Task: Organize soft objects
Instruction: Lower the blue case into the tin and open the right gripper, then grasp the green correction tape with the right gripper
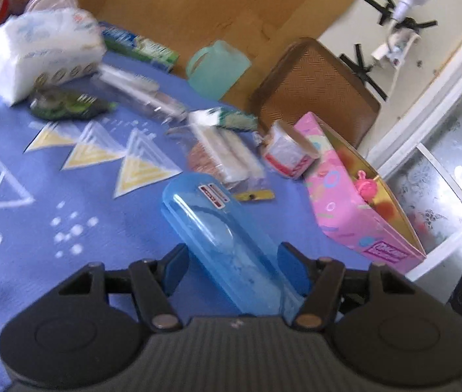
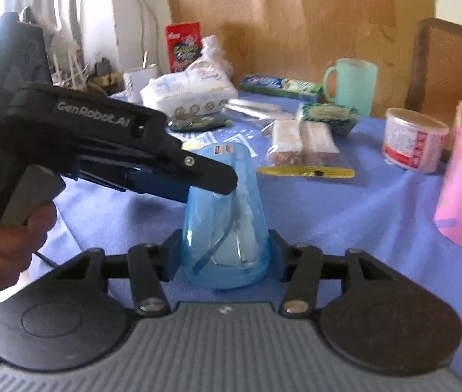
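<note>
Both the left gripper [image 1: 231, 269] and right gripper [image 2: 224, 254] clamp the blue case [image 2: 224, 228]; opposing pulls risk slipping or cracking it.

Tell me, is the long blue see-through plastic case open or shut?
Shut: the long blue see-through plastic case shows its lid seated along the rim, both grippers clamping it.
</note>
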Motion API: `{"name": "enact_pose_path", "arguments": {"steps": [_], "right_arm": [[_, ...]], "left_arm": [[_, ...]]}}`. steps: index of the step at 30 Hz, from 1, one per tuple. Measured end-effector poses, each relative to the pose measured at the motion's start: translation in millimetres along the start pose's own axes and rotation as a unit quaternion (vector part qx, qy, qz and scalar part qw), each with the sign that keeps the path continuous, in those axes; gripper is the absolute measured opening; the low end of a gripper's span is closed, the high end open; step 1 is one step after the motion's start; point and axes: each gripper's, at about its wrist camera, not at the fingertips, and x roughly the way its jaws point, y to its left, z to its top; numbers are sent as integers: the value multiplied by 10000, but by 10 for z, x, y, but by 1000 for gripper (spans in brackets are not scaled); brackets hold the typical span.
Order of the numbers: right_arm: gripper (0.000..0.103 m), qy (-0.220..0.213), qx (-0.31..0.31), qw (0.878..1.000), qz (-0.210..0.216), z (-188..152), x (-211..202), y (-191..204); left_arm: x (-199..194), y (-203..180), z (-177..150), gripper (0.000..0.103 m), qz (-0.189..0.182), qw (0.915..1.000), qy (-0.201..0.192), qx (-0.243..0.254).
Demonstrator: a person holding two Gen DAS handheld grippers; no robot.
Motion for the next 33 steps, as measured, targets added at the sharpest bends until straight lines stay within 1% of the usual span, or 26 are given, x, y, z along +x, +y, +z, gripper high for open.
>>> {"name": "enact_pose_path", "arguments": {"steps": [3,5,7,10,12,15,16,18,19,21,22,23,24,26,27,28,29,30,32,33], "right_arm": [[56,-490,98,9985,-207,28,-233,-63],[56,-870,121,9952,-440,60,-415,-145],[56,-1240,141,9891,-778,92,-594,-242],[56,-1637,236,9767,-1369,109,-806,-419],[56,-1775,400,9681,-1722,110,-914,-592],[56,-1823,680,9576,-2124,91,-1002,-909],[56,-1810,731,9539,-2280,78,-1007,-1011],[56,-1755,812,9483,-2516,77,-968,-1199],[56,-1737,837,9453,-2631,79,-930,-1296],[57,-1650,883,9370,-2951,73,-822,-1465],[57,-1600,928,9310,-3146,76,-761,-1553],[57,-1580,1007,9275,-3233,71,-727,-1625],[57,-1585,1123,9256,-3250,46,-739,-1673],[57,-1704,1396,9222,-3178,5,-829,-1719],[57,-1764,1453,9212,-3150,-7,-851,-1708],[57,-1802,1464,9203,-3148,-15,-873,-1680],[57,-1846,1450,9199,-3141,-18,-893,-1642],[57,-1888,1434,9200,-3120,-11,-900,-1607],[57,-1983,1387,9218,-3028,28,-913,-1515],[57,-2032,1343,9240,-2947,67,-908,-1460]], "left_arm": [[-20,-256,123,60,-240,9993,-149,231],[9,-505,237,60,-408,9971,-298,572],[88,-767,343,60,-560,9936,-395,898],[334,-1167,485,60,-856,9863,-420,1348],[577,-1392,557,60,-1036,9810,-390,1597],[960,-1642,616,60,-1233,9765,-224,1755],[1080,-1741,613,60,-1262,9753,-182,1801],[1296,-1894,577,60,-1208,9737,-139,1926],[1379,-1934,555,63,-1153,9738,-137,1957],[1494,-1961,512,63,-944,9758,-147,1967],[1497,-1944,501,63,-910,9768,-151,1931],[1466,-1909,492,63,-949,9775,-173,1877],[1394,-1870,478,63,-1013,9772,-209,1852],[1202,-1778,448,64,-1029,9750,-335,1942],[1074,-1713,430,65,-1026,9729,-438,2026],[953,-1632,401,69,-1005,9713,-552,2084],[832,-1540,367,72,-943,9703,-657,2129],[727,-1458,337,72,-875,9701,-722,2145],[550,-1237,270,72,-744,9716,-770,2112],[457,-1098,237,72,-616,9733,-794,2062]]}}
